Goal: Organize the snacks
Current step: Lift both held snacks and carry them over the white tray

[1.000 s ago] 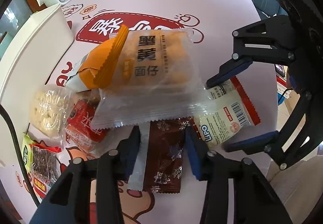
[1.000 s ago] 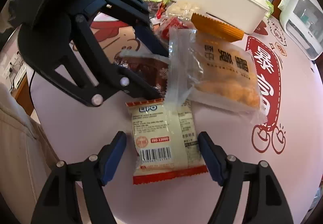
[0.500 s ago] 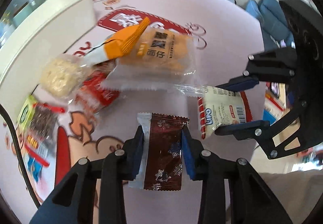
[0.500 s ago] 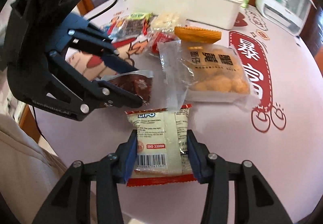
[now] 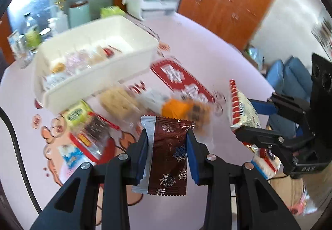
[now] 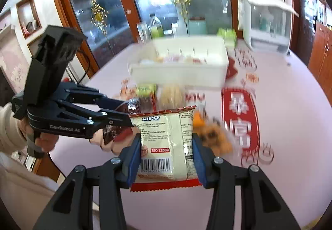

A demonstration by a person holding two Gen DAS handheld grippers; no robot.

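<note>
Both packets have left the counter (image 5: 207, 47) since half a second ago, when each claw had only just closed round its packet lying flat; the pick-up step is therefore judged complete and transfer to the bin is the step in hand. The left claw (image 5: 167, 145) is clenched on the brown snowflake wrapper (image 5: 169, 153), holding it by its side edges at lower centre of the left view, raised clear of the pink surface. The right claw (image 6: 167, 156) grips the cream Lipo packet (image 6: 166, 147) at lower centre of the right view, likewise lifted. The white plastic bin (image 5: 99, 82) sits at upper left of the left view, open-topped, rectangular, rigid-walled, already holding several wrapped items that blur prevents identifying. Loose snacks remain on the counter between bin and claws: a green pouch (image 5: 77, 113), a clear bag of pale crackers (image 5: 118, 100), a red-edged packet (image 5: 91, 136) and a clear bag with orange contents (image 5: 182, 108). The task is judged partly done. The brown wrapper is glossy foil film with crimped, serrated ends and one silver edge; the Lipo packet is a matt pillow pack, red serrated seals, barcode showing. Both are thin, slippery and crushable, so slip from the pads is the foreseeable fault.
</note>
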